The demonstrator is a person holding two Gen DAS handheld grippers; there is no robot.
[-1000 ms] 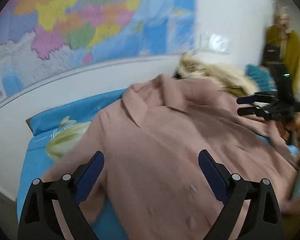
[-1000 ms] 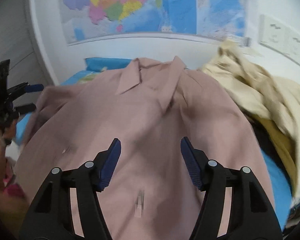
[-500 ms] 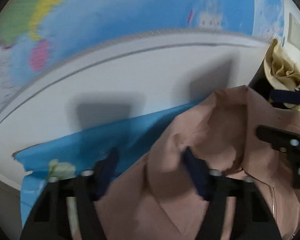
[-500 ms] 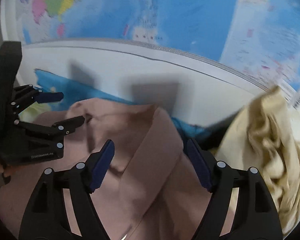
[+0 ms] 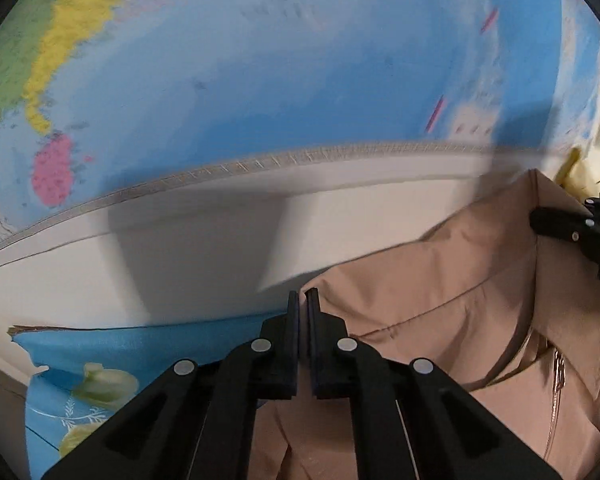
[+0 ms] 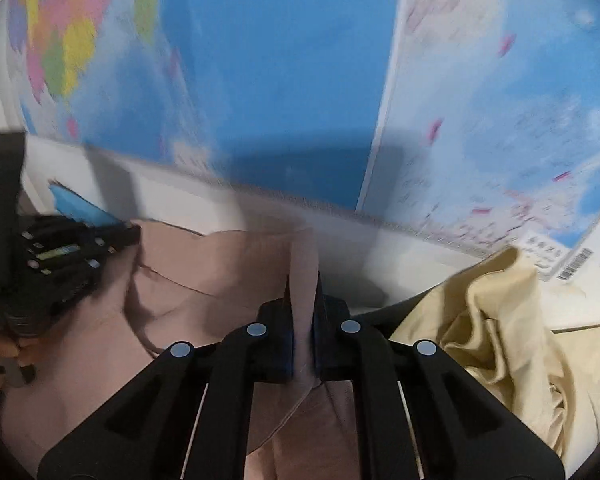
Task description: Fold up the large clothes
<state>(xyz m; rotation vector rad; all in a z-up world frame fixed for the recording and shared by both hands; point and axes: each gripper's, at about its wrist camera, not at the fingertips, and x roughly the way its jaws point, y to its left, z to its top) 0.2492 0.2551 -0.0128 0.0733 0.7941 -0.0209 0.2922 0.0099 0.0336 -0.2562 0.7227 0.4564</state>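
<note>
A dusty-pink zip jacket (image 5: 452, 320) lies on the blue bed sheet (image 5: 100, 344), its collar end close to the wall. My left gripper (image 5: 303, 300) is shut on the jacket's left collar corner. My right gripper (image 6: 303, 284) is shut on the right collar flap (image 6: 300, 256), which stands up between the pads. The jacket also shows in the right wrist view (image 6: 204, 268). Each gripper shows at the edge of the other's view: the right one (image 5: 580, 232), the left one (image 6: 60, 256).
A large map (image 5: 260, 80) hangs on the white wall (image 5: 204, 260) just ahead. A cream-yellow garment (image 6: 496, 320) is heaped to the right of the jacket. The blue sheet with a pale flower print (image 5: 104, 380) lies at lower left.
Both grippers moved forward from over the jacket's body to its collar and closed on it, from wide open to shut. The wall and map are now much closer.
</note>
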